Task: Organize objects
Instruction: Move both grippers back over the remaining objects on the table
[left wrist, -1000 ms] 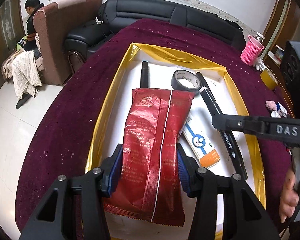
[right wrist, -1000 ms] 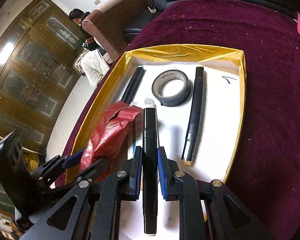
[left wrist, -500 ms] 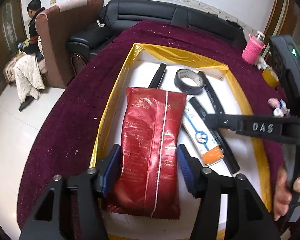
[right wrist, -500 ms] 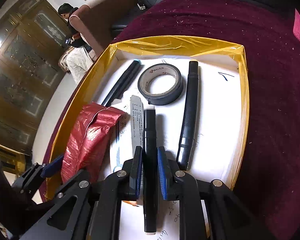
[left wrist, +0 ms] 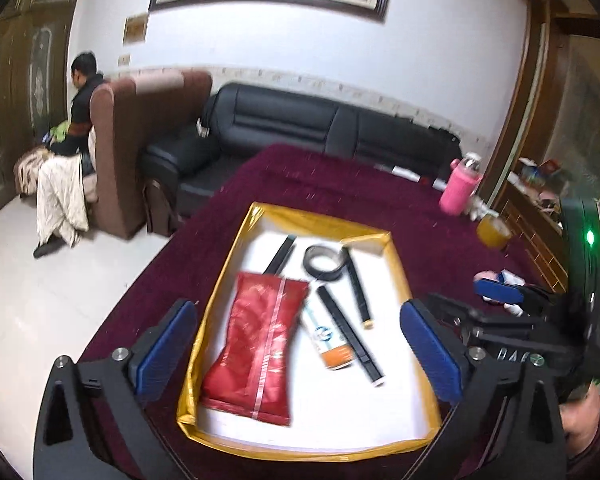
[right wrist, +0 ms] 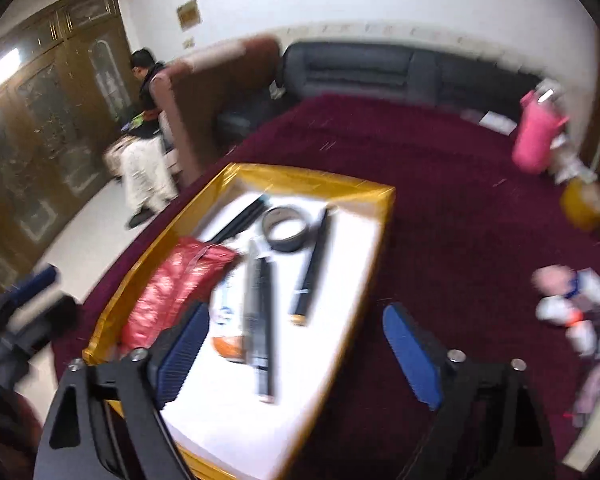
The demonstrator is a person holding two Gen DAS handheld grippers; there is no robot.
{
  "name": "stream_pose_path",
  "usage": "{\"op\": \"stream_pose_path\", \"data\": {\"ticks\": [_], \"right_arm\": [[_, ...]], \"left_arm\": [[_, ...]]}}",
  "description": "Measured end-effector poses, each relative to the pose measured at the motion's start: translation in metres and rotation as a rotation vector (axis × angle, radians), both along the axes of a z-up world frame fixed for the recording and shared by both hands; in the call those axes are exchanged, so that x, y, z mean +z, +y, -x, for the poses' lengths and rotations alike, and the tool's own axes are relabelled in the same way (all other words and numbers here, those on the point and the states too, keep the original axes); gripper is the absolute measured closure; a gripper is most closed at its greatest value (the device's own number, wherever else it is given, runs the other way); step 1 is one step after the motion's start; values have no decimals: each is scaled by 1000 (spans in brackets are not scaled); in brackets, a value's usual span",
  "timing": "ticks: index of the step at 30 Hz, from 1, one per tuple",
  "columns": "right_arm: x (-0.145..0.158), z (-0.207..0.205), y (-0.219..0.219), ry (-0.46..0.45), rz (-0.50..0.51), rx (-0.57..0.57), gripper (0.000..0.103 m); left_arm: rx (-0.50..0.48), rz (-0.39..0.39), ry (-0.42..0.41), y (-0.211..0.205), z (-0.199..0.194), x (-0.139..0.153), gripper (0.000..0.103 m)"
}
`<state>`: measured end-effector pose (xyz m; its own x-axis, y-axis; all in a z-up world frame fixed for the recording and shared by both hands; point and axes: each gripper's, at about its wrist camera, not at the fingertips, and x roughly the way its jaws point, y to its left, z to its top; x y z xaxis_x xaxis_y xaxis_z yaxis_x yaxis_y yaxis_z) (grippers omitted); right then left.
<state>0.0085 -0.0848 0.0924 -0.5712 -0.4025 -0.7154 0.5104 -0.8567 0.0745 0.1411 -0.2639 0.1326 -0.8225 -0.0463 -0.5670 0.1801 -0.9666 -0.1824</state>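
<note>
1. Release on both sides: a second ago my left gripper [left wrist: 300, 344] clasped the red pouch [left wrist: 256, 344] and my right gripper [right wrist: 296, 348] clamped the black marker [right wrist: 260, 320]. Now both pairs of fingers are opening wide with nothing pressed between them, and both have drawn up and back from the tray [left wrist: 396, 264].
2. Meaning, as I judge it: these two items are placed, and my hands are free for whatever remains on the bench [left wrist: 340, 184].
3. Red pouch: it lies flat at the lower left of the tray in the left view, long axis running from the bottom of the frame up and slightly right.
4. Black marker: it lies at centre beside an orange-tipped white tube [left wrist: 326, 336], long axis near-parallel to the pouch, its far end towards the tape roll [left wrist: 322, 262].
</note>
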Motion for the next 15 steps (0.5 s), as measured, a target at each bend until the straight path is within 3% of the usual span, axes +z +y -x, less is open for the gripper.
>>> {"op": "stream_pose_path", "data": {"ticks": [3, 6, 10, 15], "right_arm": [[13, -18, 26, 129, -69, -64, 4], [21, -23, 53, 185, -90, -109, 2], [27, -26, 94, 215, -117, -166, 1], [29, -25, 145, 222, -138, -247, 1]], "left_arm": [[-46, 0, 29, 24, -2, 14, 0], [-111, 25, 9, 59, 8, 22, 0], [-169, 98, -19, 103, 28, 25, 0], [-263, 126, -64, 159, 65, 23, 0]]}}
